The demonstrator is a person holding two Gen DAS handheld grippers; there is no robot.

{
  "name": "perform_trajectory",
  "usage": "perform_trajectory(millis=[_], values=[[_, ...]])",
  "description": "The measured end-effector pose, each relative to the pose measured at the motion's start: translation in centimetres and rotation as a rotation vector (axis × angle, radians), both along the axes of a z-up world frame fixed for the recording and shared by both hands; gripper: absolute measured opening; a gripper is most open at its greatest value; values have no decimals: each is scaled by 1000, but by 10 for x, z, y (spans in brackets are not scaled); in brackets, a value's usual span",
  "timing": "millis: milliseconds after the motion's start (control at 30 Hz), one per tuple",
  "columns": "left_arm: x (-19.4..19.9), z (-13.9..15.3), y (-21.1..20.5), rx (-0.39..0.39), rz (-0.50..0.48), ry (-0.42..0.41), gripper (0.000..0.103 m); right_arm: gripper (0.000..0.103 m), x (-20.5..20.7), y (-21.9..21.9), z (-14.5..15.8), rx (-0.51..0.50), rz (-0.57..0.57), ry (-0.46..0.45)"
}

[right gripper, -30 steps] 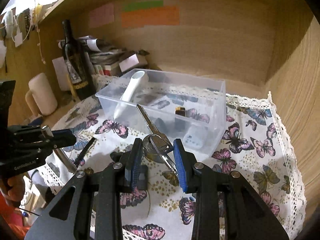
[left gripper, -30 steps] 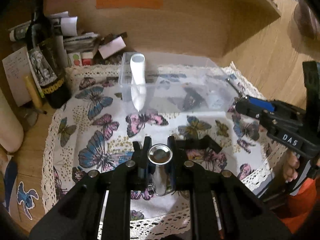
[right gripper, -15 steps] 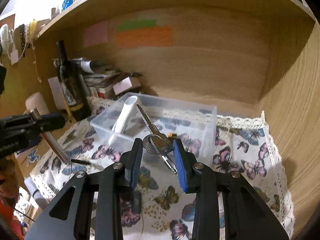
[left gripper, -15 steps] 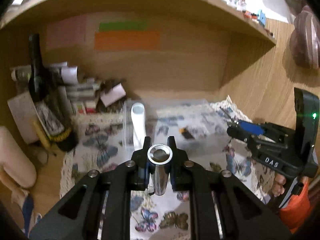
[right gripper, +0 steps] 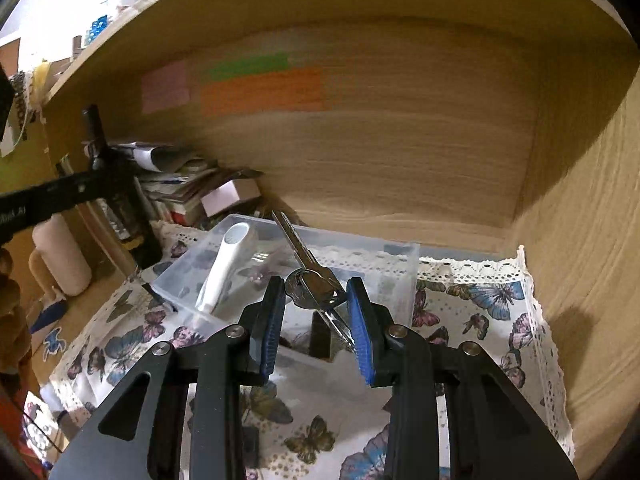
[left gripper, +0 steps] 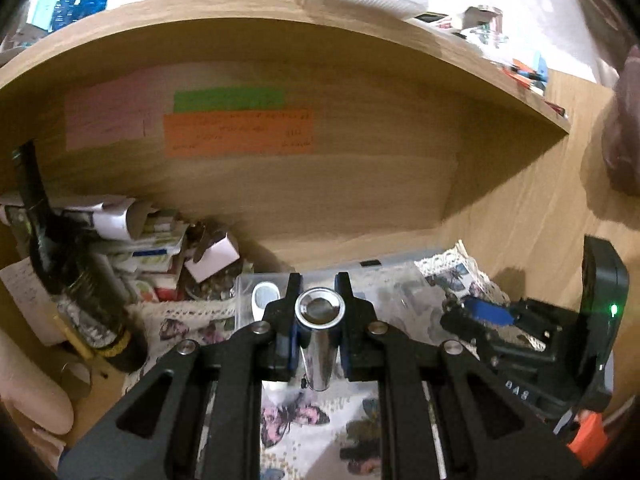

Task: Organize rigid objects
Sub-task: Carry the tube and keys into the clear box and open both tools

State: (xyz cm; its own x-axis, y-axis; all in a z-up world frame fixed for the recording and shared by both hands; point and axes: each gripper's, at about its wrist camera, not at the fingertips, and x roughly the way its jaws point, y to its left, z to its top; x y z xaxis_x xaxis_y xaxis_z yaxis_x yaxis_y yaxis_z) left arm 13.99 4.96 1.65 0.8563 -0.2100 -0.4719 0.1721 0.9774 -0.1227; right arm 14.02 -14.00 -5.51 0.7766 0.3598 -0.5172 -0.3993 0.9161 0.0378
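My left gripper [left gripper: 318, 312] is shut on a shiny metal cylinder [left gripper: 318, 340], held end-on above the butterfly cloth. My right gripper [right gripper: 316, 308] is shut on a bunch of keys [right gripper: 310, 280], one key pointing up over the clear plastic box [right gripper: 384, 252]. The box holds a white handle-shaped object [right gripper: 228, 264] leaning on its left wall, and small dark items I cannot make out. In the left wrist view the box [left gripper: 380, 276] lies just beyond my fingers, the white object [left gripper: 264, 296] at its left, and the right gripper [left gripper: 492, 320] is at the right.
A dark wine bottle [left gripper: 76, 280] and a pile of papers and boxes [left gripper: 160, 240] stand at the back left. Wooden walls close the back and right [right gripper: 580, 220]. A shelf board [left gripper: 280, 12] runs overhead. A white bottle [right gripper: 60, 256] stands left.
Both grippers have risen and tilted up with their loads; the views now show more of the back wall and shelf. The box sits lower and closer to the fingers.
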Motion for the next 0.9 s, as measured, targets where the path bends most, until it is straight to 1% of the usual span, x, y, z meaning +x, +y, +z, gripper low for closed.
perform_trajectory(millis=[100, 167, 533, 700, 800, 900], values=[[16, -4, -2, -7, 6, 9, 15, 29, 9, 0, -6, -7, -2, 17], [27, -11, -2, -17, 7, 32, 15, 29, 15, 1, -11, -14, -4, 33], [78, -68, -9, -18, -5, 193, 15, 29, 46, 12, -50, -67, -4, 166], [88, -89, -11, -30, -30, 270, 15, 29, 52, 18, -58, -86, 6, 194], [90, -98, -14, -38, -52, 301, 15, 29, 54, 20, -60, -92, 7, 200], [91, -105, -17, -19, -59, 330, 15, 29, 56, 20, -60, -88, 9, 209]])
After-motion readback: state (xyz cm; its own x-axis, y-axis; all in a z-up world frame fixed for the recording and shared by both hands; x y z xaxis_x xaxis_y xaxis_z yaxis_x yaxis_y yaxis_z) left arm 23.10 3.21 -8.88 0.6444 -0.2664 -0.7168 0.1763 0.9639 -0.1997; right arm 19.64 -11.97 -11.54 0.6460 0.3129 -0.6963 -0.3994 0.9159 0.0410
